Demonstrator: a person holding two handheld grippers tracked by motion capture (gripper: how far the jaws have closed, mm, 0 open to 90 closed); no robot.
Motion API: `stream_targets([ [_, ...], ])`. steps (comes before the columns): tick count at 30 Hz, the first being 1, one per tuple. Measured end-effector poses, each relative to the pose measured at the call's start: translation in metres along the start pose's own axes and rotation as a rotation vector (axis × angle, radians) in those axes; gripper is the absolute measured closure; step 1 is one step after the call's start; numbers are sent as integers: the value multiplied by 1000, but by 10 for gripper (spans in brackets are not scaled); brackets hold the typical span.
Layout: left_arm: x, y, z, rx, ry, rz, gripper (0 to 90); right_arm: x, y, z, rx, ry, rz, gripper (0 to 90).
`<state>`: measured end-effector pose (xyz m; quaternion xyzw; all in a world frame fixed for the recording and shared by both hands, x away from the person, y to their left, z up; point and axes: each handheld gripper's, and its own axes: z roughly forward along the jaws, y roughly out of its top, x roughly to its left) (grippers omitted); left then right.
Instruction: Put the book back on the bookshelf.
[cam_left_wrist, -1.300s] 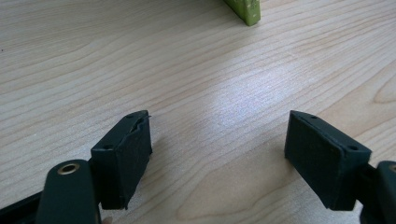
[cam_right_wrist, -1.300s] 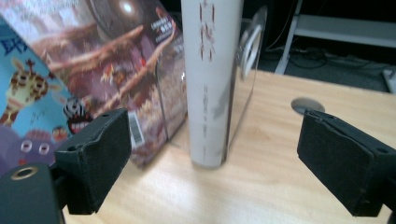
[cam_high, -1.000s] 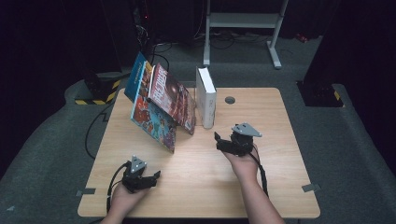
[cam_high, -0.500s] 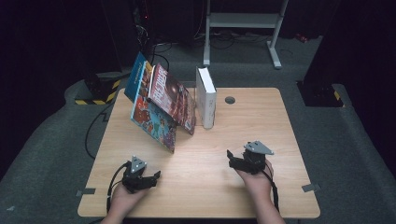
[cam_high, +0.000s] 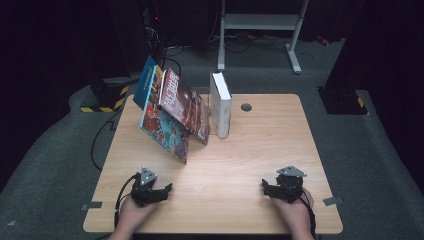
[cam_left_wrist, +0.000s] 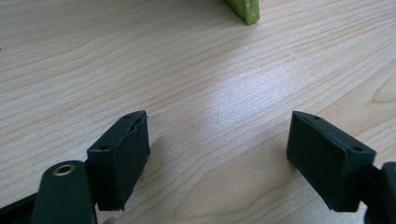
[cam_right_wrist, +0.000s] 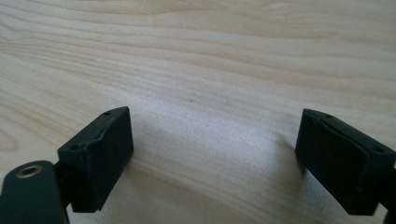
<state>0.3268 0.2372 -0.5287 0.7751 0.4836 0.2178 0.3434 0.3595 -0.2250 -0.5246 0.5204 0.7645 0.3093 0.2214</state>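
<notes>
Overhead, a wooden table (cam_high: 260, 150) with books standing near its far edge: two colourful books (cam_high: 172, 112) leaning left, a white book (cam_high: 220, 104) upright beside them, spines running away from the person. Both hands rest near the front edge, well apart from the books. Left gripper (cam_high: 162, 190) has its jaws spread, nothing between them; right gripper (cam_high: 265, 188) likewise spread and empty. Books lie ahead of both, the leaning pair likely nearer the left gripper. No containers present

Both hands rest low and well apart, left gripper (cam_high: 167, 188) and right gripper (cam_high: 263, 186) gaping wide.
</notes>
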Motion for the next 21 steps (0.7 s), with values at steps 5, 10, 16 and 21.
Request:
stream_targets([
  [5,0,2,2,-2,-20,18,209,3,-3,-3,1,-34,31,111],
  [10,0,3,4,-3,-23,18,208,6,-2,-3,1,-56,53,113],
  [16,0,3,4,-3,-21,17,208,6,-3,-3,-1,-53,51,124],
  [21,0,3,4,-3,-21,17,208,6,-3,-3,-1,-53,53,124],
])
